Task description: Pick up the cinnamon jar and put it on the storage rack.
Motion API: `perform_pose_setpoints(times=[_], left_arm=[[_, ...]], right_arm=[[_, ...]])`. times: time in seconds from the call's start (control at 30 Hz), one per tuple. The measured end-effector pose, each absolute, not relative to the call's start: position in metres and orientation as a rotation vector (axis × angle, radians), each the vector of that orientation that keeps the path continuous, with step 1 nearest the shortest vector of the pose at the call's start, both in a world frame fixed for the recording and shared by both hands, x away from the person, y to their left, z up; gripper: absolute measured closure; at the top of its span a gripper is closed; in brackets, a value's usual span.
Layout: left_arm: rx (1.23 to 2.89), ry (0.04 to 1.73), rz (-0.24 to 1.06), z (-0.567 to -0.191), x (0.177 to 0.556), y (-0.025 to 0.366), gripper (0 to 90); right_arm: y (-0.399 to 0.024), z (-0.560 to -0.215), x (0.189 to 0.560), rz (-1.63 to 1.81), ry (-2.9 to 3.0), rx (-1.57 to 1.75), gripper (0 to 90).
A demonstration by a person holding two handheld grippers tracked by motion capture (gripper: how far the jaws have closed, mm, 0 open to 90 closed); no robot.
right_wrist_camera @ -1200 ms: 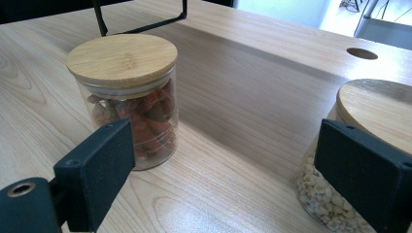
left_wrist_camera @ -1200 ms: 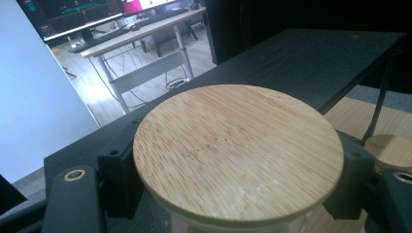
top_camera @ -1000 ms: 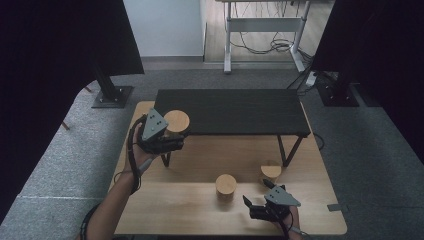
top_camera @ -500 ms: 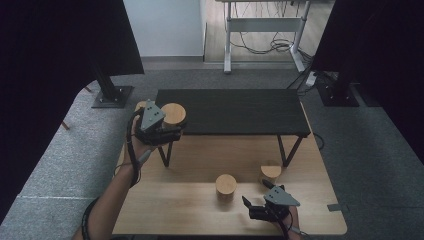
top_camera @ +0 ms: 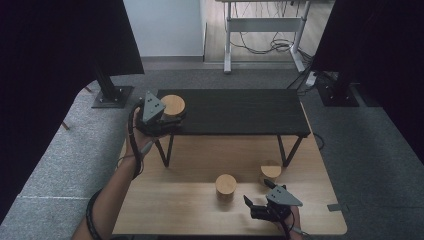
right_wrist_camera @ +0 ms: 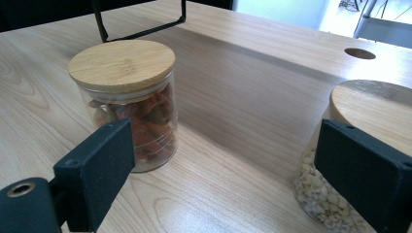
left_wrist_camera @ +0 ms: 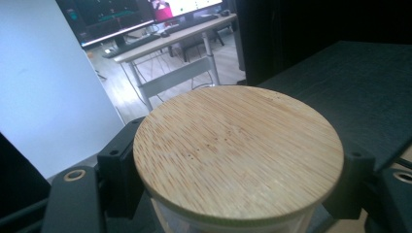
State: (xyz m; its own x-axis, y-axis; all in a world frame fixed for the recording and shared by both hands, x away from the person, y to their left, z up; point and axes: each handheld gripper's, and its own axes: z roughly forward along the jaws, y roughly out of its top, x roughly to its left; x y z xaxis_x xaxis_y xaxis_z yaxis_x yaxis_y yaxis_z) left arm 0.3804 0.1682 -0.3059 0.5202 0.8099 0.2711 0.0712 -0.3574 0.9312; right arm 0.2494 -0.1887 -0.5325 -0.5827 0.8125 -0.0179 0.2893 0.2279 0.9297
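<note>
Left gripper [top_camera: 167,119]: we see it clenched on a bamboo-lidded jar [top_camera: 173,105], held at the near left corner of the black shelf [top_camera: 240,111].
Right gripper [top_camera: 256,202]: released, jaws wide, low over the wooden desk [top_camera: 185,205].
Ahead of it: a jar of reddish pieces [right_wrist_camera: 127,104], and a jar of pale nuts [right_wrist_camera: 359,160] just beside one jaw.

Office-like recording room.
Black curtains [top_camera: 60,45], grey carpet [top_camera: 75,155], and a cabled desk [top_camera: 260,30] with monitors [left_wrist_camera: 116,17] behind.

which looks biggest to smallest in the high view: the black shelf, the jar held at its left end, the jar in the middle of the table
1. black shelf, clearly the largest
2. held jar and middle jar: lids look alike, so no ranking; the held one sits higher, nearer the camera.
</note>
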Motion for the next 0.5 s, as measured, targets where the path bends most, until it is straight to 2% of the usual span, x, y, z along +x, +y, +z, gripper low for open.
perform_pose_setpoints(times=[0.5], left_arm=[[1.776, 0.753, 0.976, -0.308, 0.402, 0.161, 24.6]], right_arm=[[-0.19, -0.533, 0.248, 1.344, 1.992, 1.018, 7.1]])
